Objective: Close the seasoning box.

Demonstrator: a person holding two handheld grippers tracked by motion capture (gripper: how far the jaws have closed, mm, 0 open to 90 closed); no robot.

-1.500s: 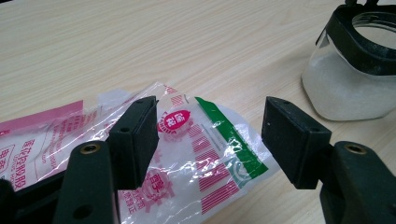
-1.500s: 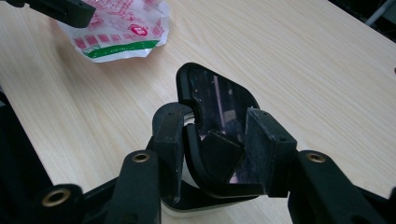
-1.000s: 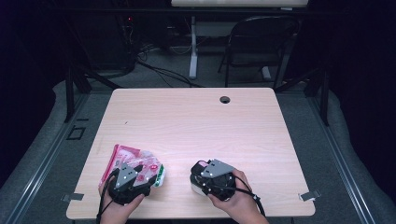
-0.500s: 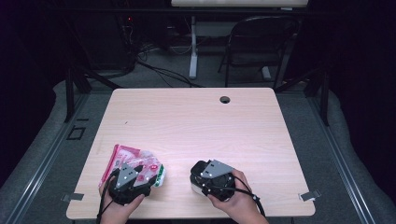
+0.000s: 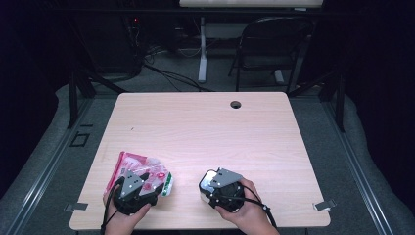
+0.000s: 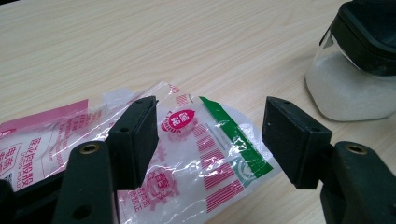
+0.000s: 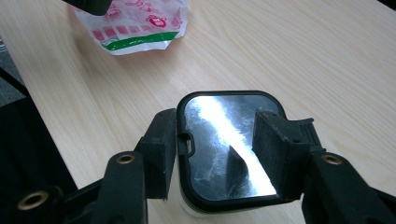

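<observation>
Left tongs (image 6: 210, 140) open over plastic bag (image 6: 187, 154); right tongs (image 7: 215, 154) just opening, straddling lidded jar (image 7: 229, 144), near table (image 5: 205, 132) edge.

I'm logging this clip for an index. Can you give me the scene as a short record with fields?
surface: wooden table
bag: red, white and green plastic, lying flat near the left front
container: clear, white contents, black lid
left gripper: open over the bag
right gripper: jaws just opening, either side of the lid
</observation>
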